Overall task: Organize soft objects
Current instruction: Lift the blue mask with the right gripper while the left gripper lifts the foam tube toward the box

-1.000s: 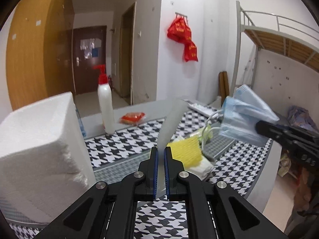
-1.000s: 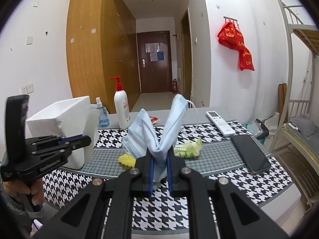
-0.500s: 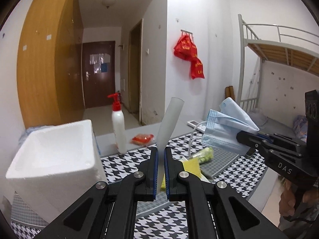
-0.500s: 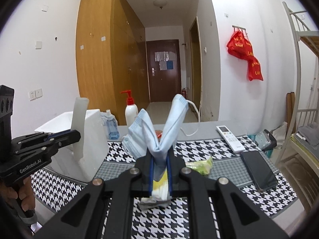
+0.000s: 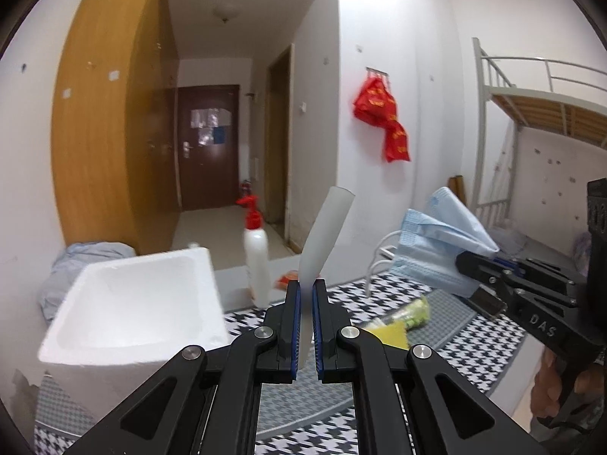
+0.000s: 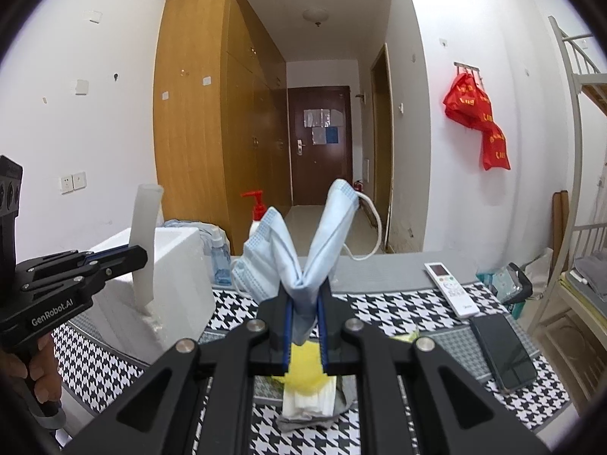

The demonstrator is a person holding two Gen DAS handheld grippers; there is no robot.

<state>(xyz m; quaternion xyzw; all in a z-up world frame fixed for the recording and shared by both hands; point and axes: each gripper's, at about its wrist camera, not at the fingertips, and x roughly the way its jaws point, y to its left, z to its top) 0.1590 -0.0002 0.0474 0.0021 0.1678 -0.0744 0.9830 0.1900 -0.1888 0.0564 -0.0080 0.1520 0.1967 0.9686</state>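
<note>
Left gripper [image 5: 306, 326] pinching my translucent white soft tube [image 5: 321, 240], right gripper [image 6: 304, 335] clamping my pale blue pleated face mask [image 6: 299, 250], I judge dropping both into the white foam box [image 5: 125, 303] at lower left comes next.

Black tongs [image 5: 306, 295] — blue pads, silver screws (DAS, GenRobot.AI lettering)

The left gripper [image 5: 305, 320] is pinching a pale flat strip [image 5: 322, 233] between its jaws, the strip leaning up to the right. The right gripper [image 5: 476, 265] is clamping a blue face mask [image 5: 436, 250] above the houndstooth surface [image 5: 504, 345]. A white foam box [image 5: 129, 314] is sitting left, beside a red-capped pump bottle [image 5: 256, 261].
</note>
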